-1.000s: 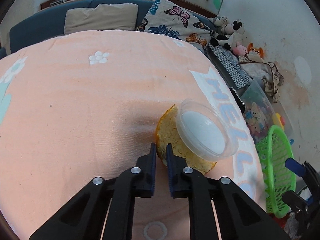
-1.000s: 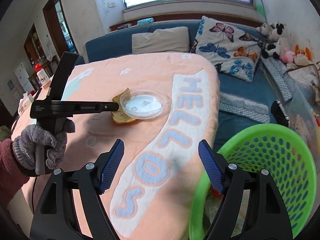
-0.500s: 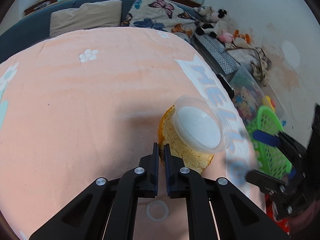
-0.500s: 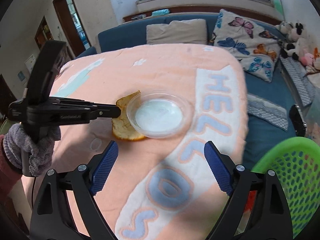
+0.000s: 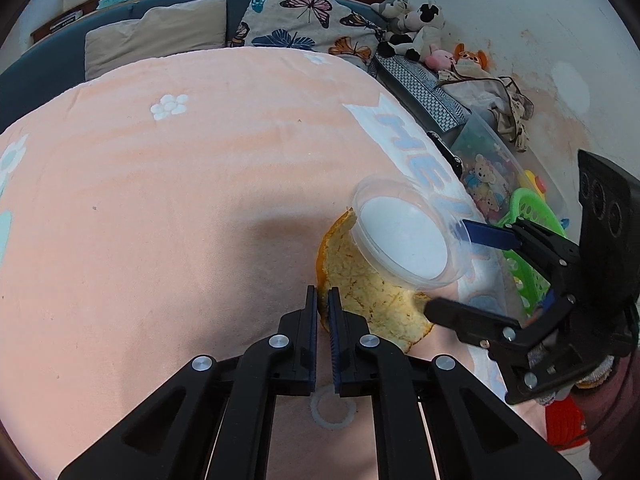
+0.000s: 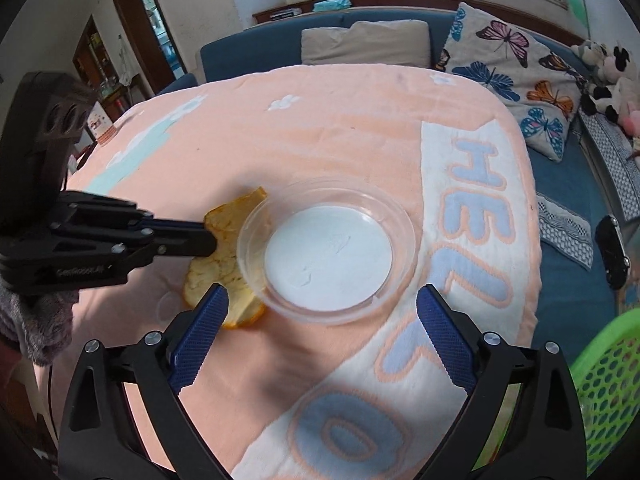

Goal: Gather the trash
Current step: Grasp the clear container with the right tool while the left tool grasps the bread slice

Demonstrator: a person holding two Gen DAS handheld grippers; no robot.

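A piece of orange peel (image 5: pixel 372 304) (image 6: pixel 224 232) lies on the peach tablecloth (image 5: pixel 180 200). My left gripper (image 5: pixel 323 300) (image 6: pixel 212 244) is shut on the peel's left edge. A clear round plastic dish (image 5: pixel 404 240) (image 6: pixel 328 248) with a white bottom rests partly on the peel. My right gripper (image 6: pixel 322 300) (image 5: pixel 446 265) comes in from the right. Its jaws are opening wide and stand on either side of the dish's near rim without pressing on it. A green mesh basket (image 6: pixel 608 380) (image 5: pixel 528 216) stands beside the table at the right.
Behind the table is a blue sofa (image 6: pixel 256 48) with a beige pillow (image 6: pixel 364 40) and a butterfly cushion (image 6: pixel 508 68). Stuffed toys (image 5: pixel 416 28) and a clear toy box (image 5: pixel 488 172) sit to the right. A black object (image 6: pixel 610 252) lies on the sofa seat.
My right gripper has moved in toward the dish and lower, with its jaws spread wider, and now shows in the left wrist view. My left gripper stays at the peel's edge.
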